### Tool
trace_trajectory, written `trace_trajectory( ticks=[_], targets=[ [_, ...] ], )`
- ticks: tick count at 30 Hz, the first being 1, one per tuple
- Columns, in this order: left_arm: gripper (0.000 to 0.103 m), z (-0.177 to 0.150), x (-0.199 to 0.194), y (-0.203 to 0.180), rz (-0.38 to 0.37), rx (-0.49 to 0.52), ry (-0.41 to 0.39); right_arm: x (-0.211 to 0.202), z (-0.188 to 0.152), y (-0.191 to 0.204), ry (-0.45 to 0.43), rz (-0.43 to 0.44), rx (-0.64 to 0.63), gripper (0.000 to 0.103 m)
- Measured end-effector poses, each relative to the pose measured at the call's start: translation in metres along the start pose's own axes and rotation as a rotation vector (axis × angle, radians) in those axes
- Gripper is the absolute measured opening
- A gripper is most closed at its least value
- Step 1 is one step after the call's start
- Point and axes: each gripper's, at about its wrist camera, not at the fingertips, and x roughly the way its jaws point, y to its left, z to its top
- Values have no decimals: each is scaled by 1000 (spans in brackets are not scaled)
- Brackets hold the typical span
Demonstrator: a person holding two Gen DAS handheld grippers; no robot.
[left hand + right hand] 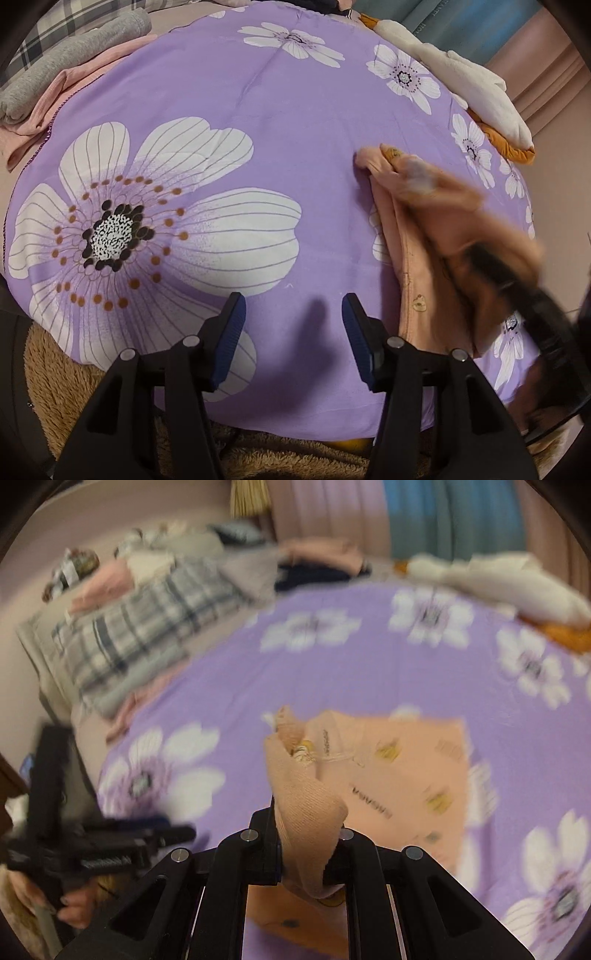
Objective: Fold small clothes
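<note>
Purple flowered sheet (295, 122) on a bed: our work surface, mostly bare cloth across its middle and left.

Item: peach garment (399, 771), small, printed with tiny yellow figures. We see it on the sheet's right side, part flat, part lifted. One fold of it runs up into our right gripper (310, 849), whose jaws are clamped on that fold. Both views are blurred around it, so we cannot tell the exact fold line.

Item: left gripper (293, 328). Jaws apart, nothing between them; it hangs over bare sheet, just left of the garment and not touching it.

Progress, as we judge it: the garment is mid-fold, at most one flap being carried over; flattening and further folds remain. Grey and pink cloth (70, 74) at the far left and a plaid piece (147, 627) look stacked, possibly finished, though we cannot confirm.

Room: wide open sheet to the garment's left for laying the flap. Right side is tighter: a white-and-orange plush (476, 92) lies at the far right edge. Near edge gives onto a brown fleece (74, 387) below.
</note>
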Motion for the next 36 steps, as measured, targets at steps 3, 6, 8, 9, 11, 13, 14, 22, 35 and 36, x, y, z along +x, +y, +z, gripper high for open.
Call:
trace_trajectory(
  ticks=[3, 6, 8, 9, 11, 13, 14, 22, 35, 36],
  targets=[
    [55, -1, 2, 0, -1, 8, 7, 14, -11, 3, 30, -11, 7, 12],
    [55, -2, 4, -1, 4, 6, 17, 10, -12, 1, 22, -4, 28, 12],
    [56, -2, 5, -1, 5, 9, 19, 10, -13, -3, 32, 7, 41, 12],
    [56, -1, 5, -1, 4, 10, 19, 11, -14, -4, 38, 10, 46, 12],
    [56, 0, 5, -2, -4, 7, 18, 13, -16, -3, 43, 16, 52, 12],
    [56, 2, 4, -1, -11, 2, 22, 14, -17, -2, 50, 24, 66, 13],
    [56, 3, 3, -1, -16, -1, 22, 13, -17, -4, 55, 36, 77, 14],
    [61, 25, -24, -31, -83, 74, -53, -39, -21, -34, -59, 137, 180, 55],
    [41, 28, 12, -128, -224, 325, 16, -48, -50, -98, -47, -41, 421, 55],
    [40, 24, 19, -128, -222, 324, 44, -46, -52, -99, -37, -43, 427, 55]
  ],
)
